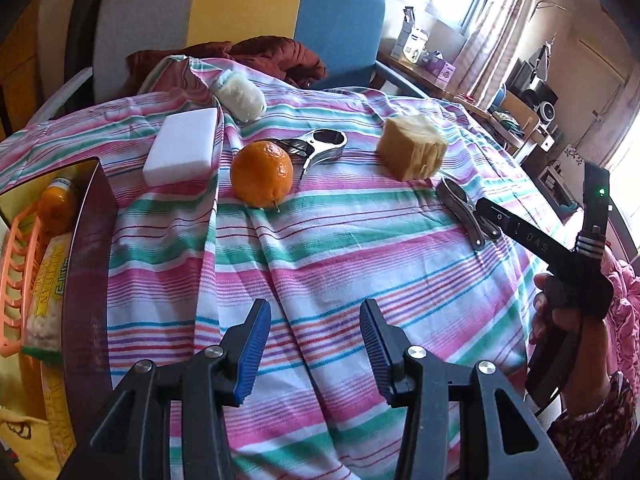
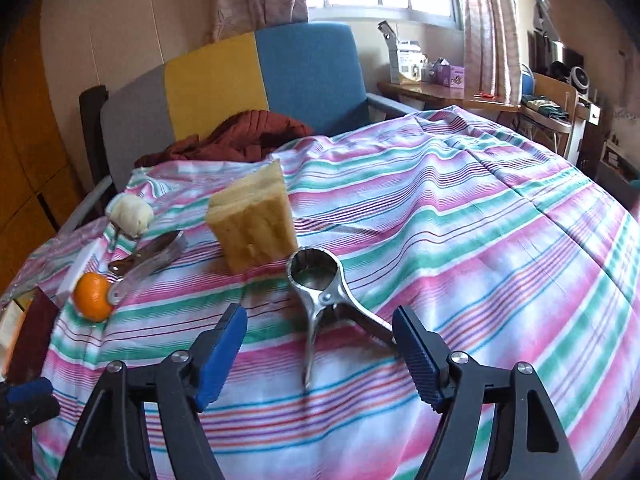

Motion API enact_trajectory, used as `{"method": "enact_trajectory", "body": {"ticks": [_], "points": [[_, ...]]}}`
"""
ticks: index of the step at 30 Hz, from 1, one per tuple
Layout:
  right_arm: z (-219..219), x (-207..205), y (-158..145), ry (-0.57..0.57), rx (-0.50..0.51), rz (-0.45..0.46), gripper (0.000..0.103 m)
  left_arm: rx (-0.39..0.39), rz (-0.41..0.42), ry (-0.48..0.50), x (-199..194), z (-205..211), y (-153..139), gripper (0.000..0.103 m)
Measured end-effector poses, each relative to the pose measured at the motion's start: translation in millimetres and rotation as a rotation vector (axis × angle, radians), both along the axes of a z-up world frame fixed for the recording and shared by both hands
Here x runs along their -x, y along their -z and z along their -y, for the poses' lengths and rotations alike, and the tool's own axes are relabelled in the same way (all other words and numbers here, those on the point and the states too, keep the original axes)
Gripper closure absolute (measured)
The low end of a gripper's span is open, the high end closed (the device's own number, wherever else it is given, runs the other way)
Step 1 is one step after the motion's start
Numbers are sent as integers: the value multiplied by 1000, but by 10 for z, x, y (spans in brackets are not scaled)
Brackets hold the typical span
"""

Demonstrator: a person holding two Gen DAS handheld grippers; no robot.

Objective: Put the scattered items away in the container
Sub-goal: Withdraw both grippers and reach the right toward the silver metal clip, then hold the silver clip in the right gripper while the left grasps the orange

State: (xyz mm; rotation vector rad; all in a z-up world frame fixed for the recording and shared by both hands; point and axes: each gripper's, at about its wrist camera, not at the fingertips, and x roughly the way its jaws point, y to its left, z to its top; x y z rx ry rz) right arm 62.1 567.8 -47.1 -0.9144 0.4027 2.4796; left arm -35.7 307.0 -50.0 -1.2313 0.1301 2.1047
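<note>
Few things in the container (image 1: pixel 90 216) already — orange (image 1: pixel 262 173), sponge (image 2: pixel 253 227), both metal tools left. My left gripper (image 1: pixel 316 344) and right gripper (image 2: pixel 320 344) fingers gape, empty.

Right gripper (image 2: pixel 320 354) at 6 o'clock, blue-padded jaws wide apart, nothing pressed between pads
Metal nutcracker-style tool (image 2: pixel 316 280) on striped cloth (image 2: pixel 460 240) just past fingertips, one handle reaching right finger (image 2: pixel 416 352)
Tan sponge block (image 2: pixel 254 224) beyond tool, toward 11 o'clock, tilted
Second metal tool (image 2: pixel 150 258) at 9 o'clock, orange (image 2: pixel 93 296) touching its near end
Cream rolled sock (image 2: pixel 130 210) farther back at 10 o'clock
Rust-red garment (image 2: pixel 248 136) on sofa (image 2: pixel 308 80) at 12 o'clock
</note>
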Motion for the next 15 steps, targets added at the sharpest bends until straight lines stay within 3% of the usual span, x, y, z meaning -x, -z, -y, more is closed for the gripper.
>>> {"method": "enact_trajectory", "body": {"ticks": [5, 10, 15], "points": [[-156, 231, 147, -52, -20, 88, 28, 18, -8, -24, 177, -147, -32, 52], [-217, 309, 283, -77, 21, 130, 51, 37, -36, -64, 420, -312, -54, 48], [-154, 238, 292, -87, 34, 107, 53, 84, -23, -96, 659, -446, 39, 47]]}}
